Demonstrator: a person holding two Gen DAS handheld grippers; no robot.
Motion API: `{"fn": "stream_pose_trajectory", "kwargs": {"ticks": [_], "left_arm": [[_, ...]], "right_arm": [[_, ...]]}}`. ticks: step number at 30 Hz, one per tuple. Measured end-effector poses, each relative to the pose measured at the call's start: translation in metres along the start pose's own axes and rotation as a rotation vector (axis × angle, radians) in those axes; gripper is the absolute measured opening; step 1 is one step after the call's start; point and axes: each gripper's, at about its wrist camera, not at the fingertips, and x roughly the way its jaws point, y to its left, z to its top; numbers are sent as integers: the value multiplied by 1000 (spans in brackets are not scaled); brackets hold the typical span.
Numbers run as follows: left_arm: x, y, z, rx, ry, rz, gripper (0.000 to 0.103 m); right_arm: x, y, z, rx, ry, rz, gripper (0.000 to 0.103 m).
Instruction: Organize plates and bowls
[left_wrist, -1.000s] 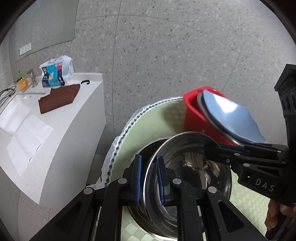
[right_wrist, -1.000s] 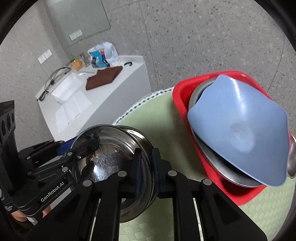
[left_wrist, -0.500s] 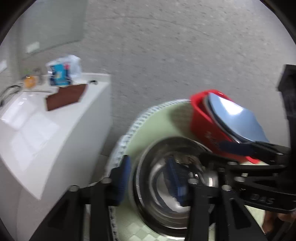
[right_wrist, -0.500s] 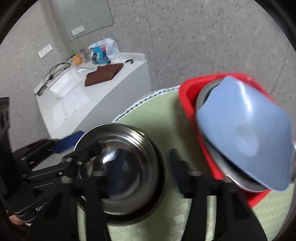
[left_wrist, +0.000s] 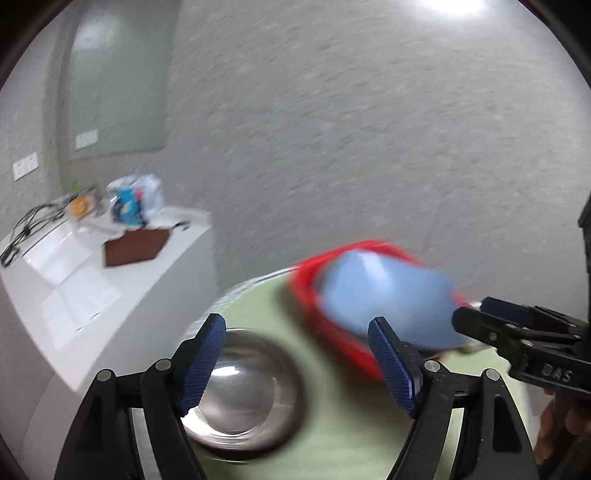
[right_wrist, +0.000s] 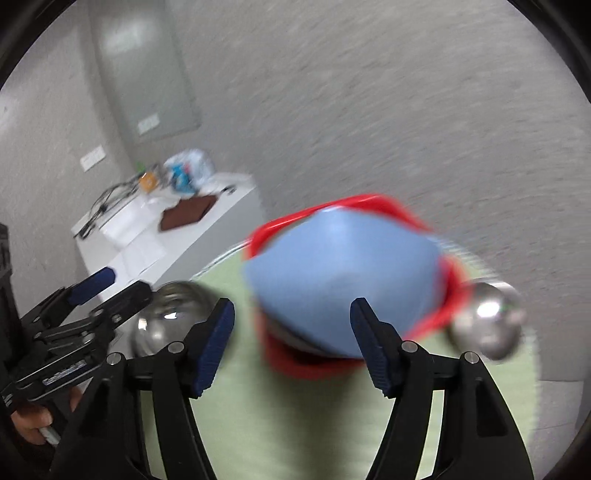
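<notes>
A steel bowl (left_wrist: 240, 398) rests on the round green table (left_wrist: 332, 443), also seen in the right wrist view (right_wrist: 173, 317). My left gripper (left_wrist: 299, 354) is open and empty above it. My right gripper (right_wrist: 291, 343) is open and empty, raised in front of the blue plate (right_wrist: 343, 280) that lies tilted in the red basket (right_wrist: 439, 314). The blue plate (left_wrist: 388, 299) and red basket (left_wrist: 332, 332) also show in the left wrist view. Another steel bowl (right_wrist: 487, 325) sits at the basket's right side. Both views are blurred.
A white counter (left_wrist: 92, 288) stands to the left with a brown cloth (left_wrist: 133, 247), papers, a blue-and-white bag (left_wrist: 133, 199) and cables. A grey speckled wall is behind. A green tablecloth (right_wrist: 295, 424) covers the table.
Both grippers opened and let go of the steel bowl, which now rests on the table. Both have lifted and pulled back; the right one has swung towards the red basket.
</notes>
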Motion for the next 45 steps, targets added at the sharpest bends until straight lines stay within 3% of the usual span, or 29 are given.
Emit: {"fn": "stream_pose_trajectory", "kwargs": {"ticks": [3, 7, 12, 17, 23, 29, 30, 31, 33, 40, 45], "left_arm": [[-14, -57, -11, -10, -20, 4, 86], [-6, -135, -24, 4, -4, 1, 87], [32, -197, -29, -14, 103, 46, 87], [73, -241, -38, -22, 185, 88, 86], [127, -264, -44, -22, 261, 145, 80], [183, -265, -52, -46, 353, 164, 56], [190, -264, -52, -55, 363, 146, 45], [196, -264, -51, -59, 369, 130, 38], [205, -266, -51, -49, 382, 97, 14], [180, -263, -39, -41, 316, 20, 13], [131, -243, -19, -26, 229, -50, 13]], "right_arm": [[-28, -58, -2, 17, -22, -50, 67], [-42, -133, -6, 48, -31, -129, 73], [-12, -213, -16, 125, 53, -146, 73], [36, -262, -26, 215, 150, -52, 71], [74, -281, -37, 236, 227, 52, 58], [91, -287, -45, 247, 271, 151, 21], [92, -286, -46, 243, 281, 169, 12], [92, -285, -47, 242, 284, 183, 11], [88, -284, -50, 244, 286, 199, 10], [54, -275, -58, 258, 265, 204, 10], [6, -247, -50, 251, 195, 215, 10]]}}
